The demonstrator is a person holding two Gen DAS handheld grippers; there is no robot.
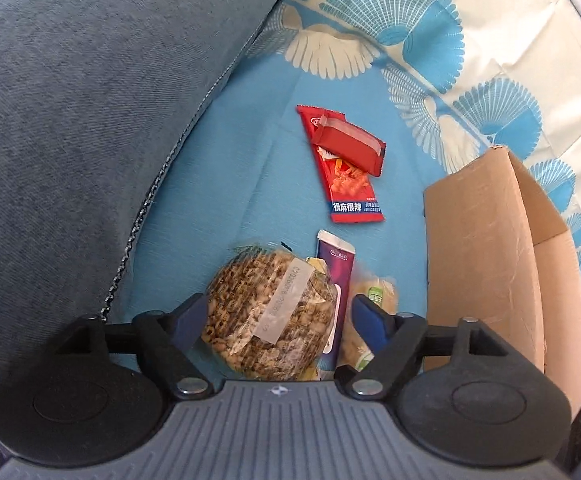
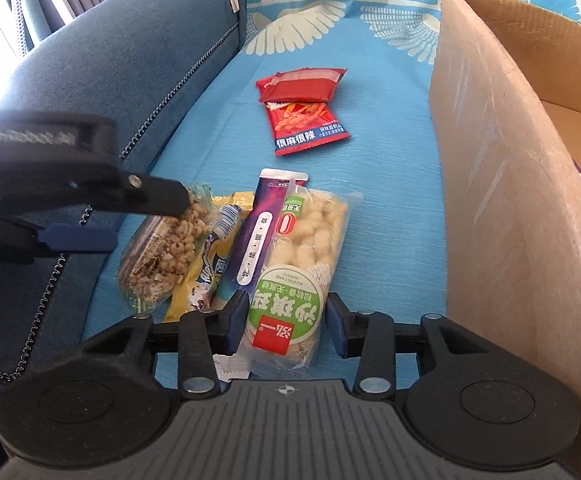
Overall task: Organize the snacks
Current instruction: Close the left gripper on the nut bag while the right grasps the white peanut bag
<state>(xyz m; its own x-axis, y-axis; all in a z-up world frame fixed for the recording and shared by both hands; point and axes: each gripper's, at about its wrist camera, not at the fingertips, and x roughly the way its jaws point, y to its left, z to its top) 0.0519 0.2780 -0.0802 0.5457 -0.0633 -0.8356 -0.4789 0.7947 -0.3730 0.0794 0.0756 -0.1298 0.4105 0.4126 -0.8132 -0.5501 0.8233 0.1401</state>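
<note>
On sofa cloth by box: L gripper wide open round cereal bag, not clamped; R gripper half-open astride puffs pack, no squeeze. Risk: pads snag neighbouring packs, slick film slips.

Bare blue cloth lies open between the near snack pile and the far red packets. The sofa arm walls the left, the box the right.
</note>
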